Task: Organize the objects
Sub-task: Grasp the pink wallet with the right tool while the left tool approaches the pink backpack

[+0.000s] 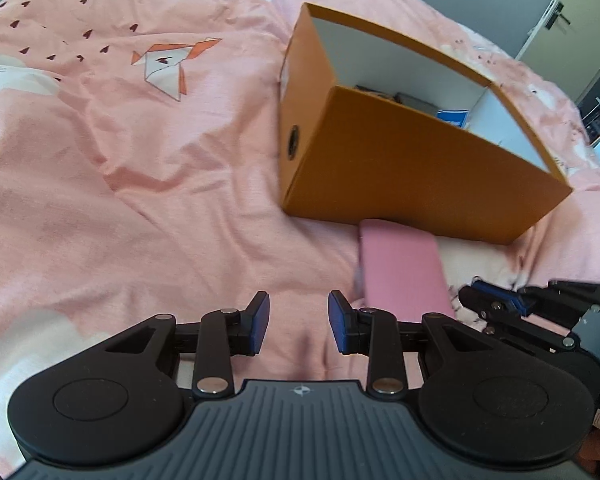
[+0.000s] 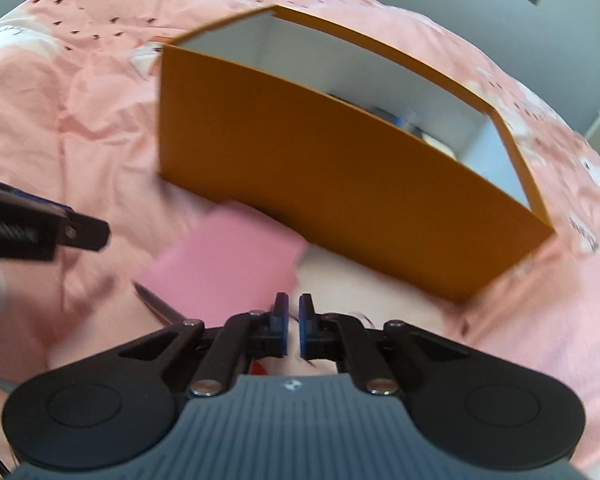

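Note:
An open orange cardboard box (image 1: 420,168) (image 2: 320,168) with white inner walls stands on the pink bedspread (image 1: 140,200). A blue item (image 1: 454,116) and darker things lie inside it. A flat pink rectangular object (image 1: 400,268) (image 2: 228,256) rests on the bed against the box's near side. My left gripper (image 1: 298,320) hovers open left of the pink object, nothing between its blue pads. My right gripper (image 2: 294,304) is shut, its tips just at the pink object's near right corner; nothing shows between them. Each view catches the other gripper at its edge.
A thin dark metallic thing (image 2: 156,304) pokes out from under the pink object's near left side. The bedspread is wrinkled, with a printed fox (image 1: 168,64) at the far left. A door with a handle (image 1: 556,16) stands beyond the bed on the right.

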